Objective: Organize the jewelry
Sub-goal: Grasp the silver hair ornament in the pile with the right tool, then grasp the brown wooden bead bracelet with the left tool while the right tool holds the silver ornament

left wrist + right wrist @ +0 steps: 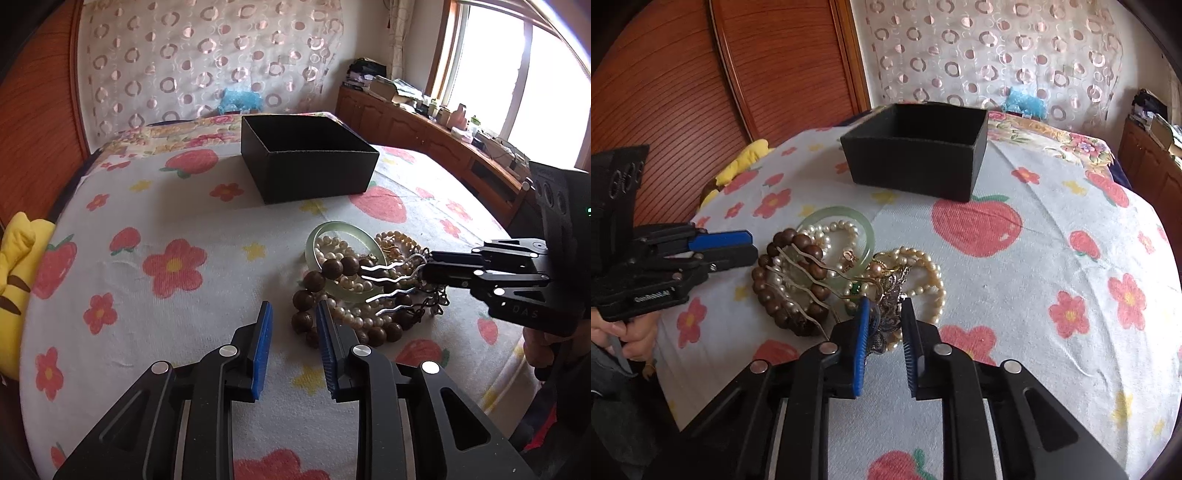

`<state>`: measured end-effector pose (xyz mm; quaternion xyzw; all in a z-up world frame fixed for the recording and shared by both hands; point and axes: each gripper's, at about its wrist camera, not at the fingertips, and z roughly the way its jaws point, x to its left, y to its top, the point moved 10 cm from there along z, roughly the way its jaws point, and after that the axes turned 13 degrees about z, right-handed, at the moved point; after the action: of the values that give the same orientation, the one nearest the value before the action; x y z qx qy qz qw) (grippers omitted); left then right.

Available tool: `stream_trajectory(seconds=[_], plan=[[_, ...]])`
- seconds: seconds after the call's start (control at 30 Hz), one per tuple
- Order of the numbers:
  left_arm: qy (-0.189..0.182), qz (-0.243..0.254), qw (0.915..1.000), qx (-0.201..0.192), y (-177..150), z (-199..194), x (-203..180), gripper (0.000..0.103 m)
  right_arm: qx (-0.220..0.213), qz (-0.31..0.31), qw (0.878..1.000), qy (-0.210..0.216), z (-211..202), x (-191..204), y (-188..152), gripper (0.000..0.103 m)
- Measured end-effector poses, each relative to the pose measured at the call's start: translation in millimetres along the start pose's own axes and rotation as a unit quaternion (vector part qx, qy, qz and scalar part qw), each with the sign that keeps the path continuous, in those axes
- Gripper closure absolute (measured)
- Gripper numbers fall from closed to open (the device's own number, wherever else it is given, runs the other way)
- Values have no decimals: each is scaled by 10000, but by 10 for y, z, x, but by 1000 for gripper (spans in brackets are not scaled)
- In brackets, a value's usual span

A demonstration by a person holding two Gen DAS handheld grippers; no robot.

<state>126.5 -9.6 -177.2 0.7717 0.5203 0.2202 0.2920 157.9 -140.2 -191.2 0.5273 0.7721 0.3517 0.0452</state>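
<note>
A pile of jewelry lies on the bed: a pale green bangle point(325, 236) point(866, 230), pearl strands point(351, 314) point(932, 280), brown wooden beads point(338, 266) point(772, 295) and a silver hair comb point(391, 284) point(809, 291). A black open box point(308, 158) point(916, 151) stands behind the pile. My left gripper point(293, 308) point(751, 245) is open and empty at the pile's near-left edge. My right gripper point(886, 304) point(424, 267) is open, its jaws on either side of the comb's ornate silver head point(888, 317).
The bed has a white strawberry-and-flower cover point(166, 221). A wooden headboard point(757, 62) and a yellow plush point(18, 266) are at the left. A wooden cabinet point(424, 129) with clutter runs along the window side.
</note>
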Motion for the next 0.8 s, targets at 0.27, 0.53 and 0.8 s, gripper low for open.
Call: stream_trajectory(seconds=[0.27,0.53,0.8], plan=[[-27,50,10000,30,7,37,-2,69,-371,-11,9993,-73,-245,13,117,90],[-299,98,9994,146,66,179,-39,68,-591,13,9982,-77,-389,-11,219,93],[-549,80,9984,88,113,181,-110,85,-694,-17,9975,-101,-453,-14,269,94]])
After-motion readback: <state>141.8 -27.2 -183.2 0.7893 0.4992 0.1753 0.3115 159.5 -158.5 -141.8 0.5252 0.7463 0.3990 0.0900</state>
